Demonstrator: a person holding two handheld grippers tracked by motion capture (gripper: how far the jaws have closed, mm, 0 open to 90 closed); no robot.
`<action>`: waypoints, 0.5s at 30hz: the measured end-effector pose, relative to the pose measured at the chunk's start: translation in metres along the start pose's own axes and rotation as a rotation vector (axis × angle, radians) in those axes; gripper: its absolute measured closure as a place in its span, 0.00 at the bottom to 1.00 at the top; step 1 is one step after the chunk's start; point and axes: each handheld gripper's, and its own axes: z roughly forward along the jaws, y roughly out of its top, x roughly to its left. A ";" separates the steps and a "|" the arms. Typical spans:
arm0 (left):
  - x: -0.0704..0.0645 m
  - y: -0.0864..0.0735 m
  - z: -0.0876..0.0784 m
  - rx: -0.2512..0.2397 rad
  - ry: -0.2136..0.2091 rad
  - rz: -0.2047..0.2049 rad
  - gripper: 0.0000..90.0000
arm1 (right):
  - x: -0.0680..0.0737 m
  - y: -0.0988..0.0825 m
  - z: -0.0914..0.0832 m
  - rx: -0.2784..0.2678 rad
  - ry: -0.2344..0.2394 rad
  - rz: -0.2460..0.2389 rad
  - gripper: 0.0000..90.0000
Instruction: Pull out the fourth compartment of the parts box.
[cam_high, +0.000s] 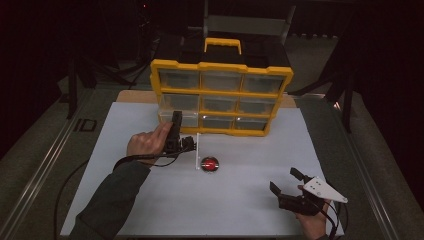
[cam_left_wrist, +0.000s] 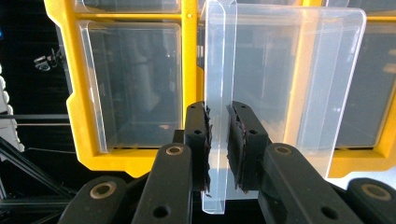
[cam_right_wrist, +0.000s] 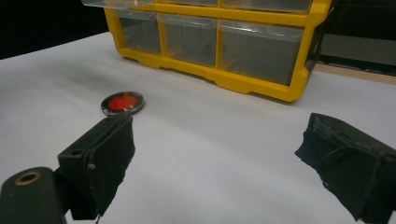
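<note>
While the left tongs (cam_left_wrist: 218, 140) clamp a clear drawer's (cam_left_wrist: 285, 84) front lip, its bottom edge cut off, the right tongs (cam_right_wrist: 219, 163) gape empty.

Dark room – white tabletop (cam_high: 150, 210), grey metal frame (cam_high: 35, 175) around.

Dark grey-green sleeve (cam_high: 112, 192), black two-jaw grippers with brass-ringed pivots, trailing black cables, grey three-cornered plate (cam_high: 324, 190)
</note>
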 end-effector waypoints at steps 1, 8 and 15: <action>0.000 0.000 -0.001 0.001 -0.001 -0.001 0.88 | 0.000 0.000 0.000 0.000 0.001 0.000 0.10; -0.001 -0.002 -0.006 0.001 0.001 0.000 0.88 | 0.000 0.000 0.000 0.000 0.000 -0.001 0.10; -0.001 -0.002 -0.010 0.002 0.002 0.005 0.88 | 0.000 0.000 0.000 0.000 0.000 0.000 0.10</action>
